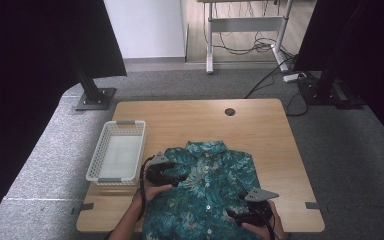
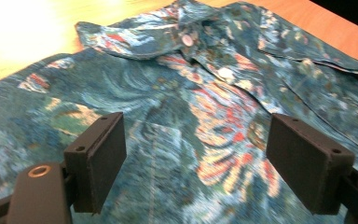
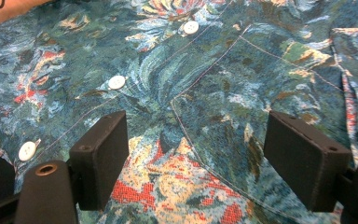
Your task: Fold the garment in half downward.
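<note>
Floral shirt [image 1: 205, 190] is lying buttoned, table's 6 o'clock edge. Left gripper [image 1: 176, 179] and right gripper [image 1: 235, 216] are hovering, jaws apart, empty. Soft, light fabric; likely pinching side hems.

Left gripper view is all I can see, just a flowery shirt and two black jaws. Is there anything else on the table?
Observer: Yes, a white basket sits on the table, beside the shirt on the left hand-held gripper's side.
Operator: Is anything in the basket?
Observer: Nothing that I can see from the high view.
Operator: Where's the other hand-held gripper?
Observer: The right hand-held gripper is over the shirt's near right part, jaws open above a chest pocket.
Operator: Is the shirt buttoned?
Observer: White buttons run down its front, and it looks closed.
</note>
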